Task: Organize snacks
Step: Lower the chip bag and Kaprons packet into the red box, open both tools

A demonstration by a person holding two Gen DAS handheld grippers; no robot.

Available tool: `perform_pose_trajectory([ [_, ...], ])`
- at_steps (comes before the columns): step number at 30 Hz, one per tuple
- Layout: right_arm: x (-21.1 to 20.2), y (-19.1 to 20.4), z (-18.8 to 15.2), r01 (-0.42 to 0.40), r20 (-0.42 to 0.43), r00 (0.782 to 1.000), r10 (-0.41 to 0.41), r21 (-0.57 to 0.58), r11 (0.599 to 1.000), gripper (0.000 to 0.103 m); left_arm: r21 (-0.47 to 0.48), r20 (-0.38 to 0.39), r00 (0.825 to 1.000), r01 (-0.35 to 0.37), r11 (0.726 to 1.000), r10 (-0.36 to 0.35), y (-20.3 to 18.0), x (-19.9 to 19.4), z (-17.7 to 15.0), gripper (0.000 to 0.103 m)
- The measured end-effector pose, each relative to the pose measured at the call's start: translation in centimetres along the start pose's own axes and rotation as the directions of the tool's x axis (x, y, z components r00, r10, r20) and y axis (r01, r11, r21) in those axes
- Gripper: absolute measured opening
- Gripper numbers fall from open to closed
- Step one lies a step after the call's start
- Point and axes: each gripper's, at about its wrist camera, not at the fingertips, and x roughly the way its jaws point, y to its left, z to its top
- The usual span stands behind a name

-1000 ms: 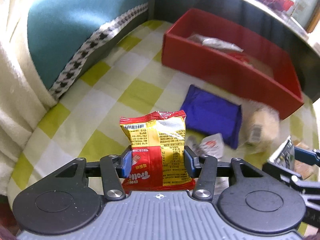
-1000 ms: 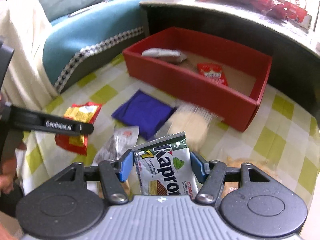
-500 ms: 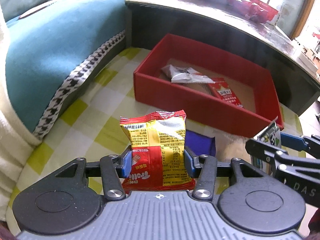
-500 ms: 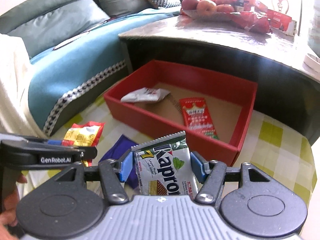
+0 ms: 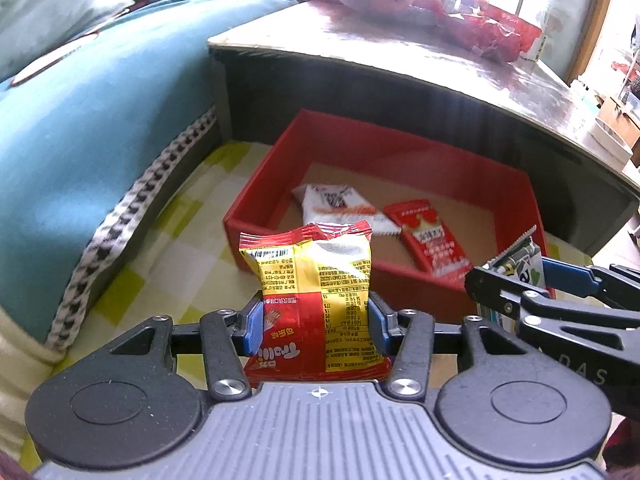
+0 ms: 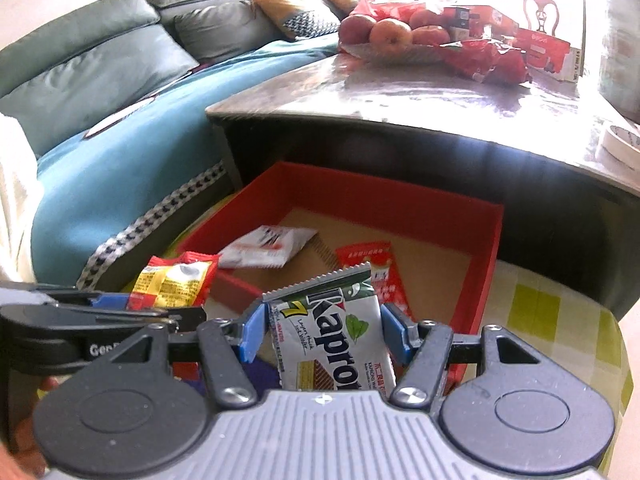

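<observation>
Carrying one packet each: the left tool [image 5: 316,326] is clenched on a red-and-yellow snack bag [image 5: 314,280] held upright, the right tool [image 6: 322,334] on a green-and-white wafer pack [image 6: 332,332], also upright. The red box [image 5: 400,152] lies just ahead and below both, near wall closest. Two packets occupy its middle; bare floor shows at the far side, and the low bench [image 6: 420,92] overhangs behind.

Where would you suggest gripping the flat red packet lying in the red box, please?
Grip the red packet across its narrow width, near the middle, coming down from above. It lies flat on the cardboard floor of the red box, its long sides free, apart from the white packet beside it. I judge the walls block any sideways approach.
</observation>
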Motion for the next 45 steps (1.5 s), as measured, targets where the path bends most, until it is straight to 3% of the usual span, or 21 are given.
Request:
perform_pose_trajectory([
  [31,8.8,-3.3,3.7,0.042,-0.006,0.999,-0.042,0.068,0.997,0.056,0.062,0.020,0.997,-0.080,0.995,0.079,-2.0,7.9,5.2,0.062],
  [45,7.1,-3.4,4.3,0.056,0.037,0.998,-0.060,0.083,0.995,0.065,0.053,0.059,0.994,-0.099,0.994,0.096,-1.7,5.9,5.4,0.077],
])
